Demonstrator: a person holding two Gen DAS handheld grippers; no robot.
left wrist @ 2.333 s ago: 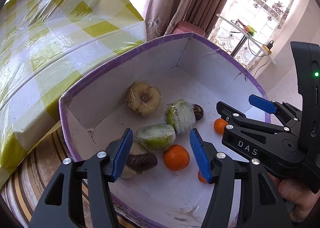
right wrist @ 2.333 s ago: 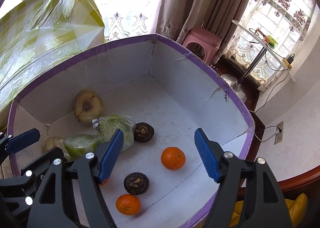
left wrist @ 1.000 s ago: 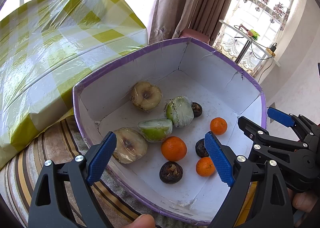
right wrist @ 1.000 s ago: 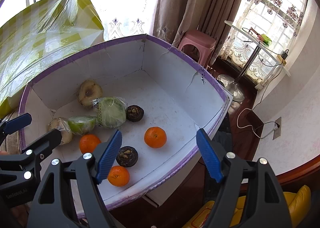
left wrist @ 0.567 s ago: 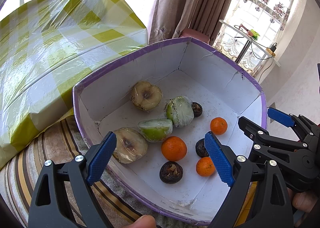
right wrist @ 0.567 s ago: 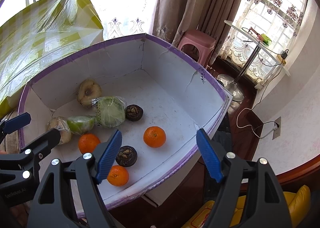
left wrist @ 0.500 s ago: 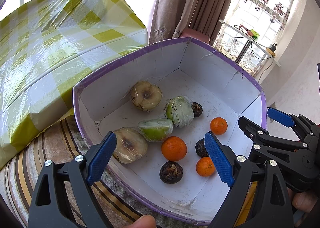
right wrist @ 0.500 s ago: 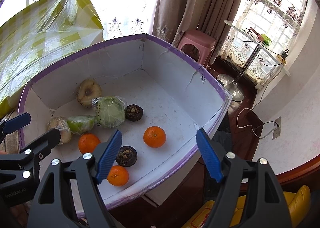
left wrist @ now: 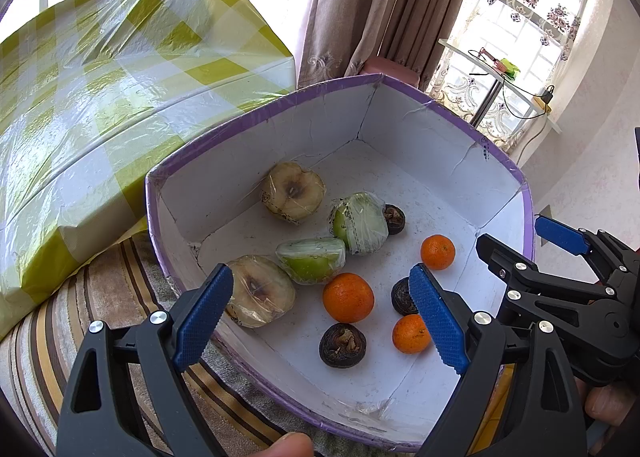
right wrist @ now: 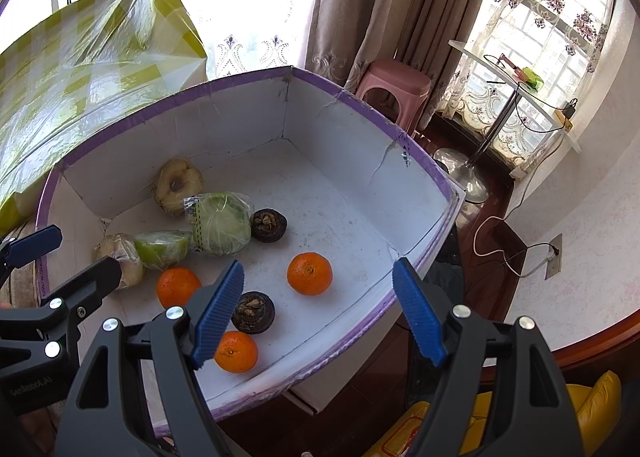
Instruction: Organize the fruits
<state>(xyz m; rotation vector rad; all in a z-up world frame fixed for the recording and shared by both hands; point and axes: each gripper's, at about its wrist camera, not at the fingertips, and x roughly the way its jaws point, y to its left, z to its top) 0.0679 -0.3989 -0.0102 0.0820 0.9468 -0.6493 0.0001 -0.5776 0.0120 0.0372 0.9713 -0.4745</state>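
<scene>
Fruits lie on the floor of a white box with purple rim (left wrist: 256, 117), which stands on a striped cloth (left wrist: 52, 329). Along the left wall are two browned apple halves in plastic film, one at the back (left wrist: 292, 191) and one near the front (left wrist: 256, 291). Just beside them are two green wrapped pieces (left wrist: 312, 259), touching each other. Three oranges are in the right part: a big one (left wrist: 348, 297) in the middle, a small one (left wrist: 438, 253) behind it and another small one (left wrist: 411, 333) in front. Three dark brown round fruits are among them; one (left wrist: 342, 345) lies close to the front wall.

The left gripper (left wrist: 320, 321) is held above the near edge of the box, tilted down toward the inside, and its blue pads (left wrist: 202, 317) are spread wide with nothing between them. The right gripper (right wrist: 320, 313) is over the right front corner of the box, also pointing down; its pads are wide apart and it holds nothing. Its left finger (right wrist: 218, 311) covers part of a dark fruit (right wrist: 253, 312) in the right wrist view, but I cannot tell that it touches it.

The back right part of the box floor is free of fruit. A yellow checked package (left wrist: 100, 97) stands close against the left side of the box. Beyond the right wall the floor drops away to dark wood (right wrist: 480, 257).
</scene>
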